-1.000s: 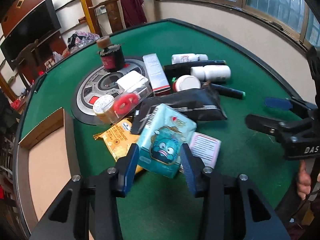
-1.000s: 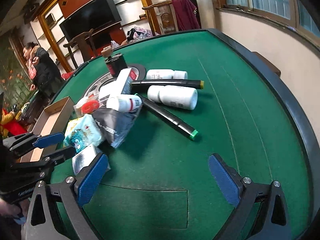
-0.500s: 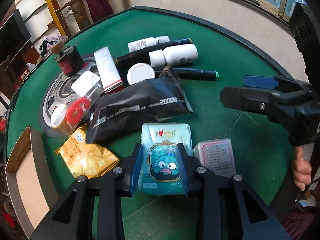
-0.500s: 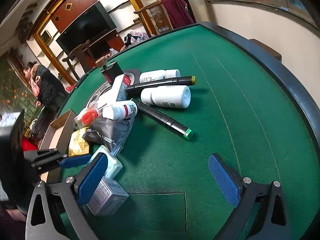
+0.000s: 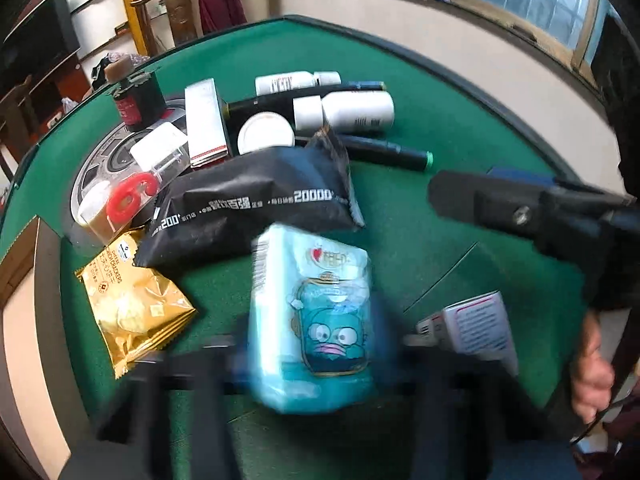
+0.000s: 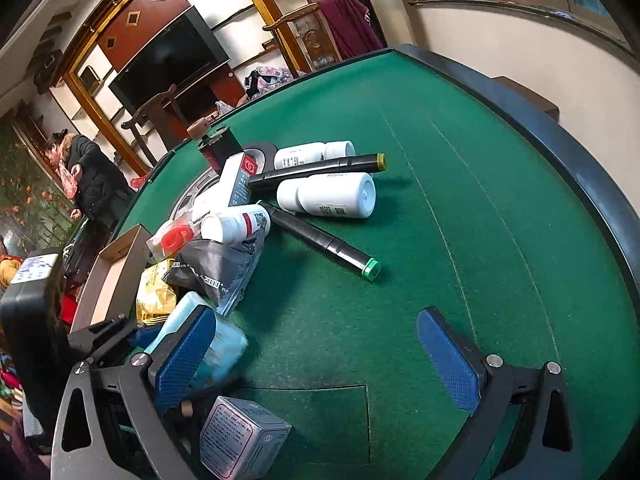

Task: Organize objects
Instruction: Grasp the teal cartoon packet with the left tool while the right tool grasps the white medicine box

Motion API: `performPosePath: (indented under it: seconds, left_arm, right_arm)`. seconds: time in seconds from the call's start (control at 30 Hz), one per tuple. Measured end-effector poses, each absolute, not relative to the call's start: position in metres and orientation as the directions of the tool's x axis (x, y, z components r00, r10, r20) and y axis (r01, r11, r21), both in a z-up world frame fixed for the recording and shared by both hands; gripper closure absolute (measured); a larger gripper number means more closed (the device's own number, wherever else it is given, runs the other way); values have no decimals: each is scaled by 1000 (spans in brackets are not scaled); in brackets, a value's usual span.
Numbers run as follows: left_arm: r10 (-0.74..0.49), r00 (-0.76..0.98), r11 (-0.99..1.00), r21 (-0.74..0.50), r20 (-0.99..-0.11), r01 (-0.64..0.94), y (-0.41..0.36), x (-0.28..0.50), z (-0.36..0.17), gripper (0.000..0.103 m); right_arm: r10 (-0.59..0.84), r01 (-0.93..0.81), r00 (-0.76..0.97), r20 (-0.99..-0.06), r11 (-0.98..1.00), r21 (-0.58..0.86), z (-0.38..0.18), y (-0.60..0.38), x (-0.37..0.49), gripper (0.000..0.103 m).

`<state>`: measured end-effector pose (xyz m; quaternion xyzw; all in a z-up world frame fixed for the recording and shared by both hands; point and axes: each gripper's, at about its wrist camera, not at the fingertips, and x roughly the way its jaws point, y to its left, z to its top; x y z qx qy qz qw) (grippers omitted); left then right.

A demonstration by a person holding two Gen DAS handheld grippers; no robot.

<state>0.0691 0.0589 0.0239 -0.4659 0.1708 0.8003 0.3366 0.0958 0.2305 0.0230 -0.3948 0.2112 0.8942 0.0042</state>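
My left gripper (image 5: 312,344) is shut on a light blue tissue pack (image 5: 312,312) with a cartoon face and holds it above the green table (image 5: 440,128); its fingers are blurred by motion. The pack also shows in the right wrist view (image 6: 224,344), behind my right gripper's left finger. My right gripper (image 6: 320,360) is open and empty, hovering over bare felt. A pile lies beyond: a black pouch (image 5: 256,208), a gold cracker packet (image 5: 132,304), white bottles (image 5: 344,112), black markers (image 5: 384,152) and a small white box (image 5: 476,328).
An open cardboard box (image 6: 116,272) stands at the table's left edge. A round black and grey disc (image 5: 108,156) holds a dark jar (image 5: 136,100) and a red tape roll (image 5: 132,196). A person stands far left in the room (image 6: 88,176).
My left gripper has closed on the tissue pack and lifted it off the table, moving quickly. The right gripper has stayed open and drifted only slightly.
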Motion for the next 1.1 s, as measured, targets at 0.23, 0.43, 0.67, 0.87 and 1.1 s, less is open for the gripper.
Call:
performPosePath:
  seconds: [0.23, 0.43, 0.67, 0.87, 1.1]
  left_arm:
    - [454, -376, -751, -119, -808, -649, 31, 89, 50, 90]
    - [497, -453, -790, -169, -740, -590, -18, 110, 84, 90]
    - [508, -493, -823, -228, -706, -521, -61, 119, 85, 89]
    - [496, -525, -843, -237, -692, -484, -88, 125, 83, 89]
    - [523, -548, -844, -305, -653, -441, -129, 124, 102, 89]
  right_arm:
    - [-172, -156, -679, -714, -916, 369, 23, 229, 95, 1]
    - [-182, -66, -647, -741, -954, 292, 34, 204, 115, 1]
    - [-48, -51, -587, -808, -994, 96, 28, 150, 129, 2]
    - [37, -98, -529, -848, -995, 17, 10, 136, 117, 49]
    - [-83, -69, -585, -807, -986, 151, 37, 143, 127, 49]
